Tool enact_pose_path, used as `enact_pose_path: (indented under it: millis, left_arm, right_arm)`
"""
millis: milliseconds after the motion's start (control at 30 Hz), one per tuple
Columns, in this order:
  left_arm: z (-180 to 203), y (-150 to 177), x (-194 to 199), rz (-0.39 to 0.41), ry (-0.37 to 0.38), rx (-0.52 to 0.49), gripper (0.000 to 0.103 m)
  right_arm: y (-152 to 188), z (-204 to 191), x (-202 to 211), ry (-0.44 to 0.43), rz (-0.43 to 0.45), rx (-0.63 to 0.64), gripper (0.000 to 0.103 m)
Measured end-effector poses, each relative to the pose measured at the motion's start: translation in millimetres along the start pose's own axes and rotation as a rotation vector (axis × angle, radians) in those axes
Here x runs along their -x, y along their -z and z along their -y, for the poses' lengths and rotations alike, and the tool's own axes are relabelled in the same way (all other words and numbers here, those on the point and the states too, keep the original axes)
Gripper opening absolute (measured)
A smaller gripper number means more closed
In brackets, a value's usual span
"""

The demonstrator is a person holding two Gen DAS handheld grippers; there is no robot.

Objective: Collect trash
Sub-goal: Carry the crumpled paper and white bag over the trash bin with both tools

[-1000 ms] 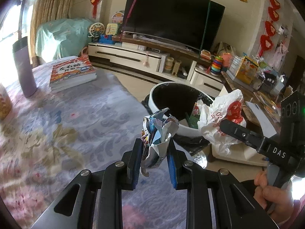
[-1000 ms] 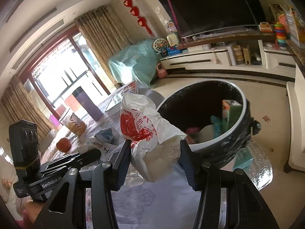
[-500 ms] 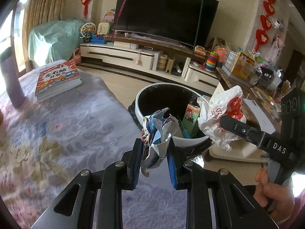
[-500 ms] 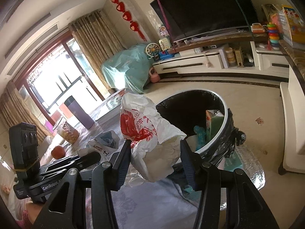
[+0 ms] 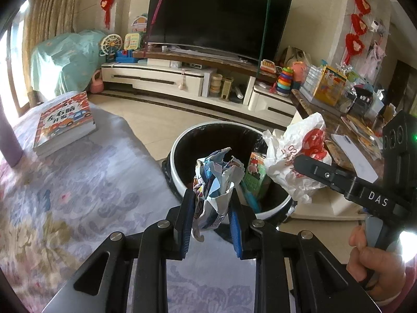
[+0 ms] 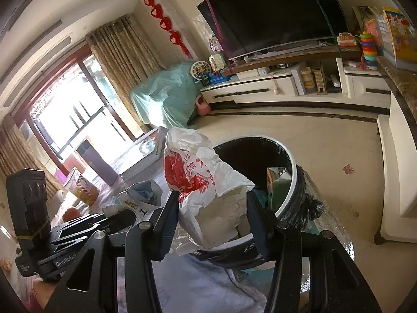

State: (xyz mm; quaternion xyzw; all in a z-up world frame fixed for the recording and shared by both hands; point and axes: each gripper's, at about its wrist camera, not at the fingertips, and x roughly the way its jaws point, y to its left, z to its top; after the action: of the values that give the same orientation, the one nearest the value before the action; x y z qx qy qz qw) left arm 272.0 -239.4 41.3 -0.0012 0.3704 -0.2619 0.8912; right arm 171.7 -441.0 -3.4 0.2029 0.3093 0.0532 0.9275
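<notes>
Now the left claw (image 5: 211, 206) is pinching a crumpled wad of paper (image 5: 215, 182), printed in blue, white and bits of red, creased into sharp folds with a torn strip dangling below the pads; its top is sticking up past the fingertips. Just beyond that claw, the round trash bin (image 5: 182, 140), white-rimmed with a black liner, is standing on the floor with a green carton (image 5: 254, 180) leaning inside it. The right claw (image 6: 212, 217) is squeezing a white plastic bag (image 6: 198, 172) with red printing, wrinkled and puffed up, bulging above and below the pads; the bag is hanging in front of the bin's near rim. Behind and to the left of the left claw, a picture book (image 5: 65, 122) is lying on the counter (image 5: 78, 195), which is draped in a purple floral cloth.
</notes>
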Motion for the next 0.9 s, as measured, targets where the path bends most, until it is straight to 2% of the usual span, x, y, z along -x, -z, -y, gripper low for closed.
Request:
enact_pose_path:
  millis: [533, 900]
  left_arm:
    - [7.3, -21.5, -35.7, -0.028, -0.014, -0.021, 0.024]
    - [15.5, -27.9, -45.0, -0.034, -0.023, -0.034, 0.024]
  right_arm:
    - [-12.5, 11.5, -21.4, 0.04, -0.036, 0.0, 0.052]
    - [-18.8, 19.8, -31.3, 0.051, -0.06, -0.005, 0.053]
